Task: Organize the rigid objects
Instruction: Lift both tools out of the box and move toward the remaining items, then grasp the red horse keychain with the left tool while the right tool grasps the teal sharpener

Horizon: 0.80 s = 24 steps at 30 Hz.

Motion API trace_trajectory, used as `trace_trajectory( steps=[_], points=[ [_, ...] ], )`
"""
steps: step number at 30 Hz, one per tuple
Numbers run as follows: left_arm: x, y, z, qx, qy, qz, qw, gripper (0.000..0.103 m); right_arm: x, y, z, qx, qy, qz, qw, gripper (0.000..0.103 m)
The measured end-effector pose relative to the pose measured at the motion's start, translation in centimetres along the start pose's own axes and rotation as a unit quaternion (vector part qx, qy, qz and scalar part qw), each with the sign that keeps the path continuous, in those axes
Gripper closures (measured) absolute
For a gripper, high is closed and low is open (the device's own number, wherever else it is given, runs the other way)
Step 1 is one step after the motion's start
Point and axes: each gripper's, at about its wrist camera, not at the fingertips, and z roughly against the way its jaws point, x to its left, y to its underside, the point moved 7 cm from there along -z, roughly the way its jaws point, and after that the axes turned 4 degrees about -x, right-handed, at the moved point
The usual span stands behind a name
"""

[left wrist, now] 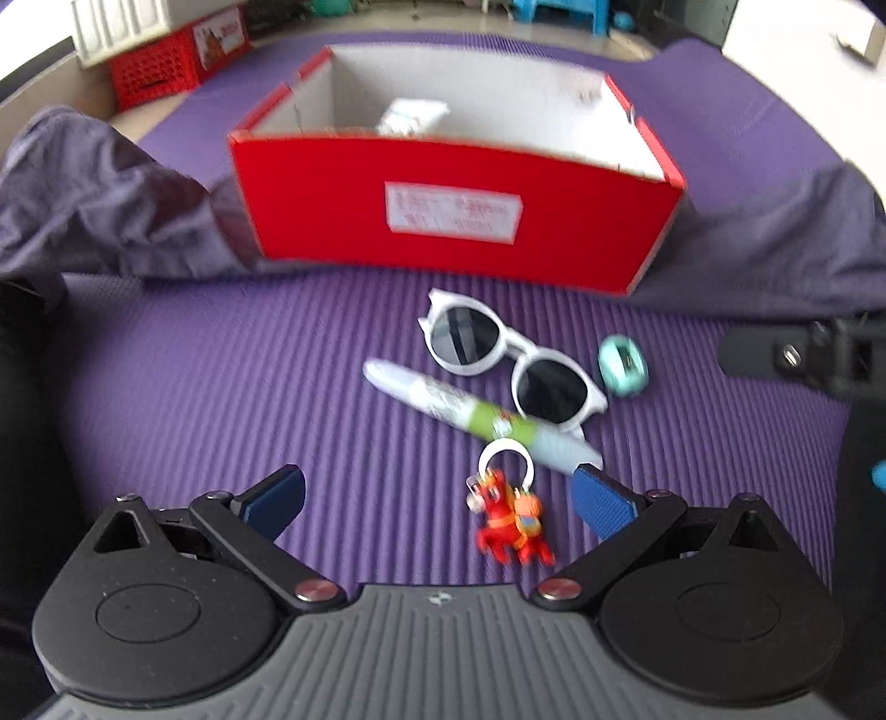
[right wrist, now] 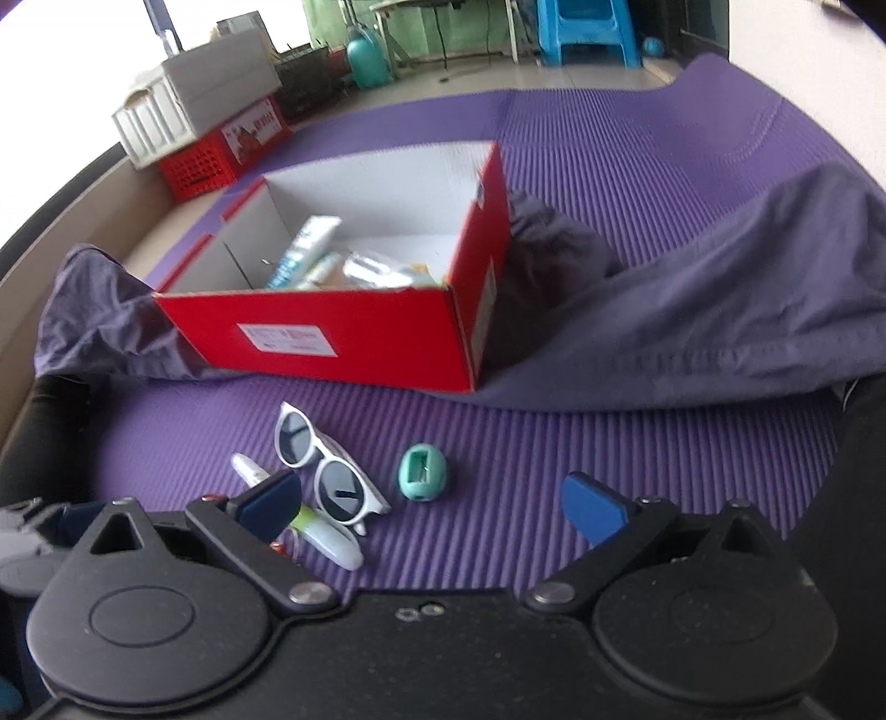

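Note:
On the purple ribbed mat [left wrist: 194, 399] lie white sunglasses [left wrist: 501, 363], a white and green marker [left wrist: 482, 415], a teal egg-shaped object [left wrist: 623, 366] and a red toy horse keyring [left wrist: 512, 515]. Behind them stands an open red box [left wrist: 443, 205] holding tubes and packets [right wrist: 332, 260]. My left gripper [left wrist: 440, 501] hangs open just above the mat, with the toy horse between its fingers, untouched. My right gripper [right wrist: 437, 501] is open too; the teal egg [right wrist: 423, 473] lies just ahead of it. The sunglasses [right wrist: 326, 468] and marker [right wrist: 326, 534] sit by its left finger [right wrist: 271, 501].
A crumpled grey-purple cloth [right wrist: 720, 310] lies around the box, left and right. Part of the other gripper's black body [left wrist: 814, 354] shows at the right edge of the left wrist view. A red crate [right wrist: 221, 149] and a blue stool [right wrist: 587, 27] stand beyond the mat.

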Motion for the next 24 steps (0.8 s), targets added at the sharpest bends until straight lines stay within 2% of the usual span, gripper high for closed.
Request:
trace_trajectory(
  steps=[4, 17, 19, 24],
  points=[
    [-0.5, 1.0, -1.3, 0.015, 0.003, -0.005, 0.9999, 0.000, 0.0, 0.6, -1.7, 0.017, 0.005, 0.008, 1.000, 0.008],
    [-0.3, 2.5, -3.3, 0.007, -0.015, -0.022, 0.9996, 0.000, 0.3, 1.7, -7.0, 0.057, 0.019, 0.031, 0.998, 0.027],
    [-0.4, 2.7, -3.3, 0.004, -0.013, -0.024, 0.9996, 0.000, 0.4, 1.8, -7.6, 0.061, 0.022, 0.034, 0.997, 0.034],
    [-0.8, 3.1, -3.6, 0.001, -0.016, -0.036, 0.9992, 0.000, 0.4, 1.9, -8.4, 0.063, 0.031, 0.034, 0.997, 0.043]
  ],
)
